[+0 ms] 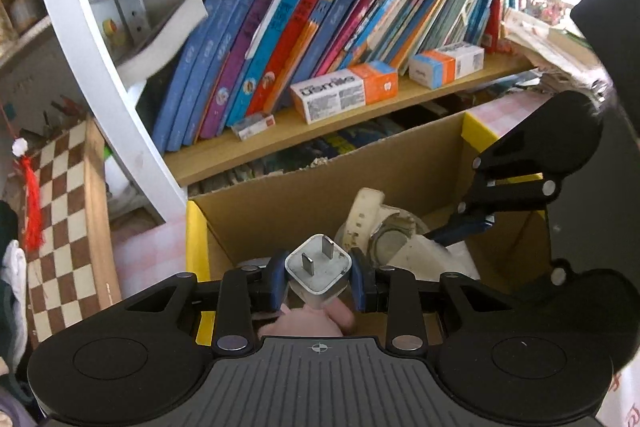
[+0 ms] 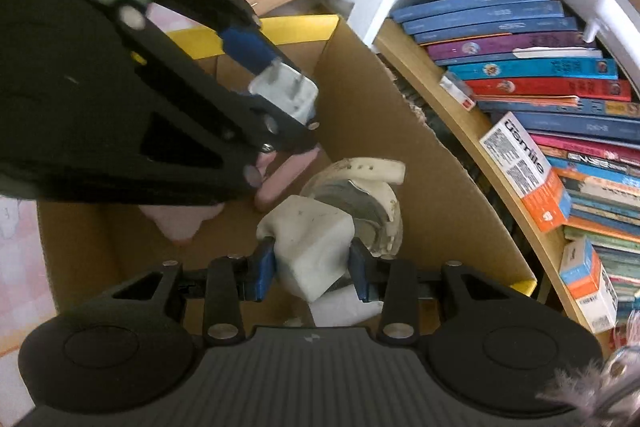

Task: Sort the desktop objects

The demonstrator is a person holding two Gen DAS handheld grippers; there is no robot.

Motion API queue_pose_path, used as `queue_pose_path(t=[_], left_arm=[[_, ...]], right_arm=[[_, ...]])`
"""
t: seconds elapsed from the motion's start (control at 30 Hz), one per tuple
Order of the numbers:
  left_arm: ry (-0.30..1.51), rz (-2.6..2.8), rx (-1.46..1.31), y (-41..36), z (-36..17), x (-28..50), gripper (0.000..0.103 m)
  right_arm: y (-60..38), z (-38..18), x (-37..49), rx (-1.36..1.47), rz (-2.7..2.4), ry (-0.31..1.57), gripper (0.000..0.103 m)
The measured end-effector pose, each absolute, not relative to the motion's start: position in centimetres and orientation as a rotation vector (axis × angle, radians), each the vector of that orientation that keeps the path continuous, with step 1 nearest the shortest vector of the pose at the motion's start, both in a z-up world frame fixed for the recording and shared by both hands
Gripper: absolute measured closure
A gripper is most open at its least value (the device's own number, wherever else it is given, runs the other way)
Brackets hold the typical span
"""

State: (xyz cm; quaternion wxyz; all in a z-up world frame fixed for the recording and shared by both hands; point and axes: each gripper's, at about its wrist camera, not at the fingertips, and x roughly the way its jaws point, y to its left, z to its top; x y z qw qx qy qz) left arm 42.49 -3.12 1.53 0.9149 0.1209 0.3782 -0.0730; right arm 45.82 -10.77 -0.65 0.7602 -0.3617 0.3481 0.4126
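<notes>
Left gripper (image 1: 319,277) clamped on white plug adapter (image 1: 319,269), held over cardboard box (image 1: 280,195); two flat prongs point fwd and up at the camera, body's long axis runs back toward the gripper, lower end hidden behind the fingers (image 1: 276,281). Right gripper (image 2: 310,267) fingers closed on a white block-like charger (image 2: 310,241); its underside is cut off by the gripper body, exact shape hard to make out. Behind it in the box: worn white watch (image 2: 360,195), strap curling up, and a pink item (image 2: 280,179) partly hidden by the left gripper. Bookshelf (image 1: 320,123) w/ leaning books behind box.
</notes>
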Motion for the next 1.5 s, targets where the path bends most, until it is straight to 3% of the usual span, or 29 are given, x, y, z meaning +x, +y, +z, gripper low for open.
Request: queue_pose_path(t=[0.57, 0.77, 0.83, 0.93, 1.0, 1.23, 1.5], left_arm=[[0.884, -0.139, 0.306, -4.2, -0.8, 44.4, 0.073], [0.873, -0.134, 0.314, -4.5, -0.5, 44.0, 0.070], [0.869, -0.139, 0.319, -4.7, -0.3, 43.8, 0.060], [0.841, -0.109, 0.351, -5.0, 0.2, 43.3, 0.037], [0.821, -0.088, 0.368, -5.1, 0.5, 42.9, 0.029], [0.724, -0.062, 0.344, -4.9, 3.1, 41.1, 0.020], [0.628, -0.058, 0.341, -5.3, 5.8, 38.7, 0.011]], right_arm=[[-10.8, -2.2, 46.6, -0.778, 0.967, 0.806, 0.062], [-10.9, -1.9, 46.6, -0.760, 0.958, 0.787, 0.055], [-11.0, -1.7, 46.4, -0.750, 0.953, 0.774, 0.043], [-11.3, -1.2, 46.2, -0.736, 0.948, 0.758, 0.034], [-11.5, -0.9, 46.0, -0.727, 0.944, 0.743, 0.030], [-12.9, 1.6, 45.2, -0.683, 0.903, 0.667, 0.016], [-14.7, 3.9, 43.9, -0.621, 0.818, 0.614, 0.011]])
